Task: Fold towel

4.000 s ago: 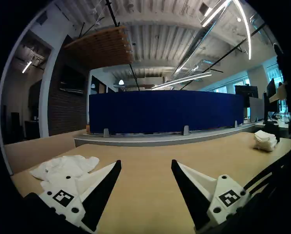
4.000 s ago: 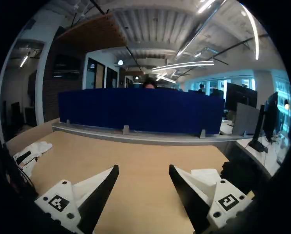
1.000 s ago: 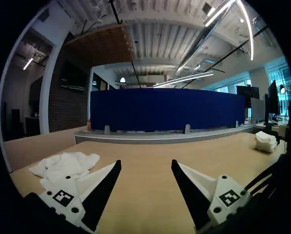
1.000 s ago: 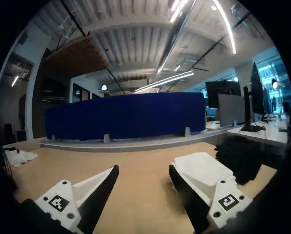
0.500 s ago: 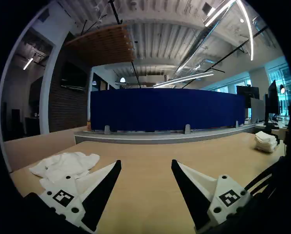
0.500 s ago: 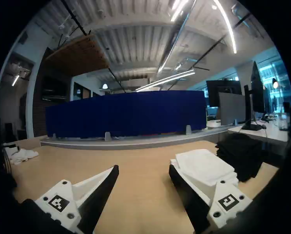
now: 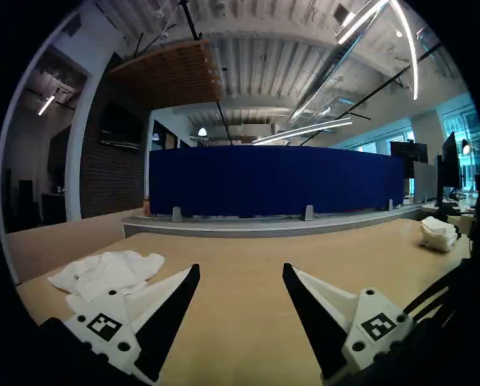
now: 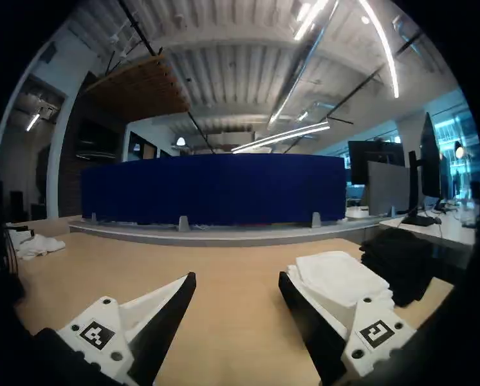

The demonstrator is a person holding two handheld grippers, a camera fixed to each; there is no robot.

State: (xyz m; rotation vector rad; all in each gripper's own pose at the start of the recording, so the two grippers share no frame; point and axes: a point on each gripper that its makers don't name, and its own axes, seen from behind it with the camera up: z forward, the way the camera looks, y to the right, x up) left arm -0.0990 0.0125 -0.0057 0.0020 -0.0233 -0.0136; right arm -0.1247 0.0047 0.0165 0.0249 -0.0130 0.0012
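Towel [image 7: 108,270] lying crumpled left of left gripper [image 7: 240,273], both released (folded stack [image 8: 340,276] sitting beside right gripper [image 8: 237,280]); likely pre-grasp, needing corner pinch next.

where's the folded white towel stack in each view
Left gripper view: the folded white towel stack sits small at the far right, on the far end of the wooden table.
Right gripper view: it is close, right of centre, beside a black cloth pile.
Shared landmark: the blue divider panel along the table's back edge, seen in both views.
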